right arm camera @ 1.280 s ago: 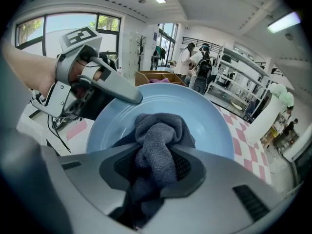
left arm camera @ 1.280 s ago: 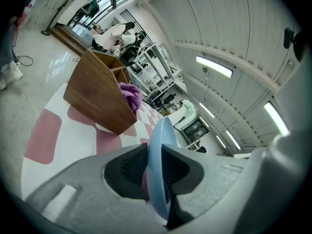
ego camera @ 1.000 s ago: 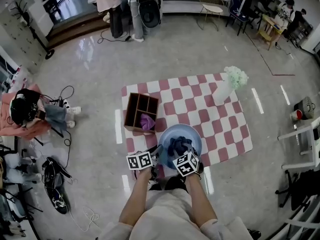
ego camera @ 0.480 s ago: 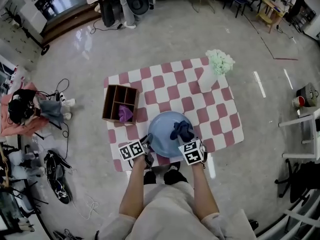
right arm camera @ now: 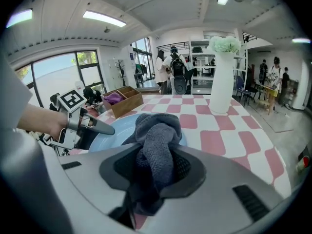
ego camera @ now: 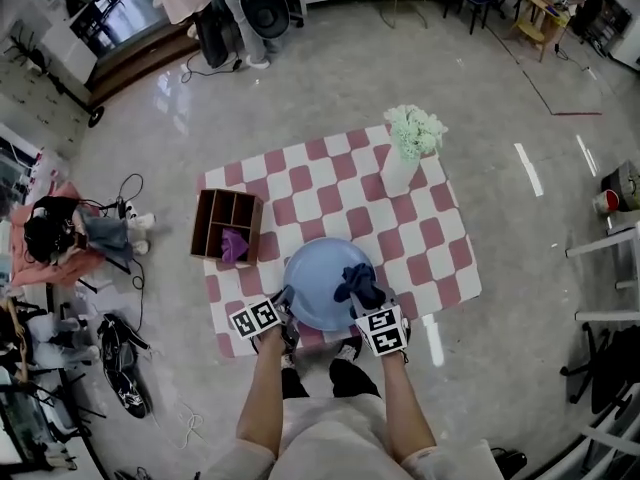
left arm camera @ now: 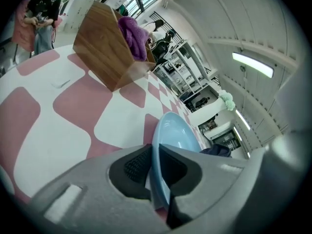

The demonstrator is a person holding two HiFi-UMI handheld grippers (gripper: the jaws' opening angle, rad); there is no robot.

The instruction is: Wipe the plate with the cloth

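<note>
Your two claws share one round pale-blue plate [ego camera: 312, 273] at the near edge of the pink-and-white checked worktop [ego camera: 440, 238].

Your left claw [ego camera: 286, 298] is clamped on the plate's near-left rim. In the left gripper view the rim [left arm camera: 168, 130] runs edge-on between the two pads of that claw [left arm camera: 152, 165].

Your right claw [ego camera: 362, 304] is closed on one dark blue-grey towelling cloth [ego camera: 358, 282]. In the right gripper view the cloth [right arm camera: 157, 135] bunches up between the pads of that claw [right arm camera: 156, 172] and rests on the plate [right arm camera: 114, 126], just ahead of it.

Ahead and to the left of your left claw stands one divided wooden box [ego camera: 214, 222] holding one purple cloth [ego camera: 233, 245].

Well ahead of your right claw stands one white vase [ego camera: 397, 174] of pale green flowers [ego camera: 415, 128].
</note>
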